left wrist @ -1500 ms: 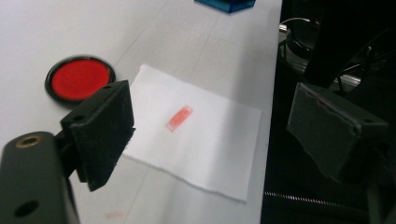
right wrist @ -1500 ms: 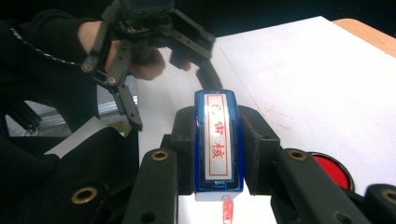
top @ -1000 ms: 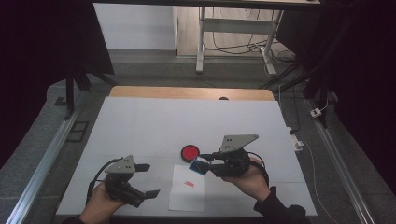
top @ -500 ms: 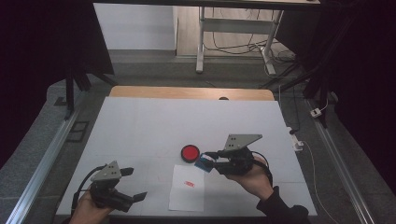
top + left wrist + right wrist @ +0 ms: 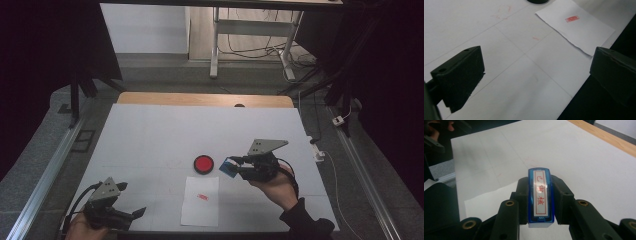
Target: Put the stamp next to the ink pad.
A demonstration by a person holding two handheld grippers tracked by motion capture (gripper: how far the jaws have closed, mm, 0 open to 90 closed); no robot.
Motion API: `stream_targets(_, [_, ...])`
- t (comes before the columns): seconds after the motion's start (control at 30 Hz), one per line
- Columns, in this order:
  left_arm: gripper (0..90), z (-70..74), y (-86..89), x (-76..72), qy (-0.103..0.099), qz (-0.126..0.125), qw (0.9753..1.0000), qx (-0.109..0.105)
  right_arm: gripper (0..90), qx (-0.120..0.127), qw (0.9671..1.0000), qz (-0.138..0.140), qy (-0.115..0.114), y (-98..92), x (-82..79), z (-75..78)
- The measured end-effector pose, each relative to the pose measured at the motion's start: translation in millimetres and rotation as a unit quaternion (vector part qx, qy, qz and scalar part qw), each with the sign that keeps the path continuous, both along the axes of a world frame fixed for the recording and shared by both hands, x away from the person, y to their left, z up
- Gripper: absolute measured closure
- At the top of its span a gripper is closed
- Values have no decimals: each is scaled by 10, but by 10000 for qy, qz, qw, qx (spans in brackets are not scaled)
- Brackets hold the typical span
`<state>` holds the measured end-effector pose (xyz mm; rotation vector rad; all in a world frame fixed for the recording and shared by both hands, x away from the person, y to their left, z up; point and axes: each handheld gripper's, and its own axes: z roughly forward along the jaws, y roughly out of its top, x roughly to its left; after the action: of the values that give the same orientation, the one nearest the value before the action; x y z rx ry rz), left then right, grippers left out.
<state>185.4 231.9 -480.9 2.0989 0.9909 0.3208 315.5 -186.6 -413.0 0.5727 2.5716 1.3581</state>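
Right gripper (image 5: 234, 167): jaws pinch the blue stamp (image 5: 541, 196) above the tabletop (image 5: 150, 135), beside the red ink pad (image 5: 203, 163). Right gripper view resolves its red-lettered label, long axis along the jaws, pointing forward. Left gripper (image 5: 137, 212): jaws spread, near the stamped paper (image 5: 576, 27).

Right gripper (image 5: 231, 166) grips a blue stamp (image 5: 229, 167) beside the red ink pad (image 5: 203, 163); stamped paper (image 5: 201, 200) lies below.
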Motion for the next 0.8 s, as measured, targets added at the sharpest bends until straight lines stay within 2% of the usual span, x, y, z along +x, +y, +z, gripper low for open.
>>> stream_targets(0.1, [0, -2, 27, -13, 1, 108, 9999, 22, 705, -7, 10000, -85, 13, -38, 29, -14])
stream_targets(0.23, [0, 1, 71, -25, 50, 180, 9998, -56, 705, -18, 9998, -190, 10, -80, 62, -29])
stream_targets(0.3, [0, 1, 81, -35, 43, 201, 9998, -67, 705, -89, 9996, -251, -20, -105, 78, -35])
stream_targets(0.6, [0, 4, 82, -68, 43, 176, 9998, 15, 705, -202, 9983, -550, -35, -241, 177, -93])
stream_targets(0.8, [0, 2, 69, -67, 43, 130, 9999, 74, 704, -255, 9966, -787, 56, -344, 265, -169])
